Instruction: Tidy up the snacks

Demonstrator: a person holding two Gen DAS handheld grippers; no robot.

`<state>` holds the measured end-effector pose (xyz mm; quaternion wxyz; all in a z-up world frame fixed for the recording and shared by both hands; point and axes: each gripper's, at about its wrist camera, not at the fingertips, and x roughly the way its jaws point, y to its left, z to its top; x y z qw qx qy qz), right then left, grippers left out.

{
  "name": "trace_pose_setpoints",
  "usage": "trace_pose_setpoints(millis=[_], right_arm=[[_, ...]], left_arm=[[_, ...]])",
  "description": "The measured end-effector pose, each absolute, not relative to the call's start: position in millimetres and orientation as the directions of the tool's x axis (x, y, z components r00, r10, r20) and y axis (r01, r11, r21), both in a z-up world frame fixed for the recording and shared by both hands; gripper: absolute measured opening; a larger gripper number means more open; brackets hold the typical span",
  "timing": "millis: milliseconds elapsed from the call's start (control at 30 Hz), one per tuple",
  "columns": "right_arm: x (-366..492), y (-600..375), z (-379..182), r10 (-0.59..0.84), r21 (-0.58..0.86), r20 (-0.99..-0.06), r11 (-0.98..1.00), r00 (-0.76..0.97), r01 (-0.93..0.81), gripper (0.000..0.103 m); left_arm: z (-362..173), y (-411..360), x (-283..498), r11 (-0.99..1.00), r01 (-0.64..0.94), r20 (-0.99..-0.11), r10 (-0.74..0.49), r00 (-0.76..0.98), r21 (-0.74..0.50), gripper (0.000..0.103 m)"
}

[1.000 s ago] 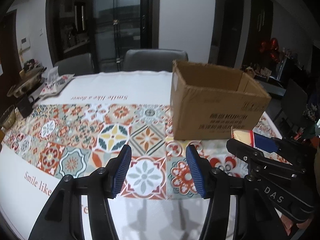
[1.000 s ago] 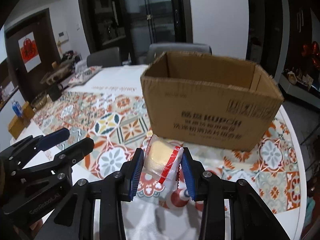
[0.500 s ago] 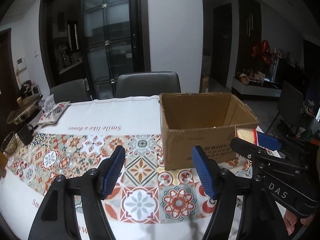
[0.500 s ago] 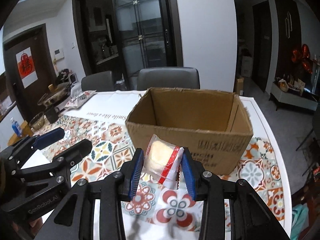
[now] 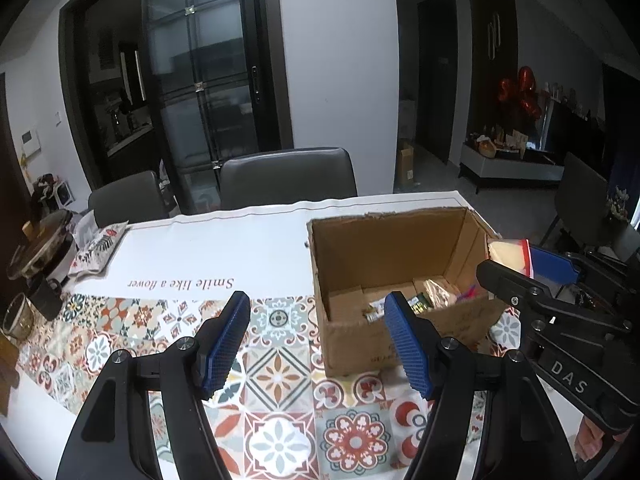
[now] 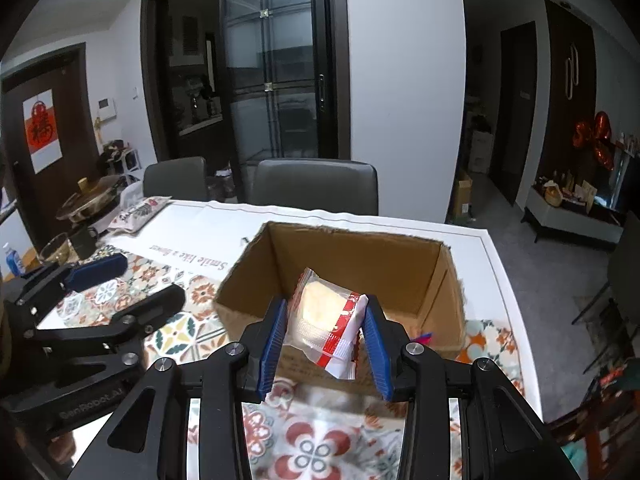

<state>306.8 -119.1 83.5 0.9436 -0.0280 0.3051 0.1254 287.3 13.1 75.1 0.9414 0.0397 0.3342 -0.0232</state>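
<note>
On the tiled tablecloth beside the cardboard box, a snack packet is clamped by the right gripper, raised since earlier, while nothing is held by the left gripper, its jaws having just been opening.

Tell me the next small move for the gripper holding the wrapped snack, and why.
Probably carry the right gripper a little further forward over the cardboard box, then open its jaws. The wrapped snack is clamped just above the box's near wall, and other snacks already lie inside.
</note>
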Motion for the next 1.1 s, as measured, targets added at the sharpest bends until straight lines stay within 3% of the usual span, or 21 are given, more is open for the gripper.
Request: trace_pose_setpoints(millis=[300,633,800,1100], right_arm=[[351,-132,88,0.189,0.03,-0.638,0.975,0.747,-0.221,0.04],[385,-138,88,0.156,0.013,-0.671,0.98,0.725,-0.198,0.041],[398,-143,84,0.145,0.032,-0.697,0.985,0.702,-0.171,0.057],[378,-148,83,0.138,0.026,-0.69,0.986,0.71,-0.166,0.072]], left_arm=[[71,6,323,0.992,0.092,-0.684,-0.005,0.729,0.09,0.069],[67,7,349,0.997,0.072,-0.719,-0.021,0.695,0.039,0.069],[71,7,350,0.997,0.066,-0.712,-0.016,0.702,0.043,0.069],[81,5,322,0.997,0.063,-0.666,-0.011,0.746,0.053,0.077]])
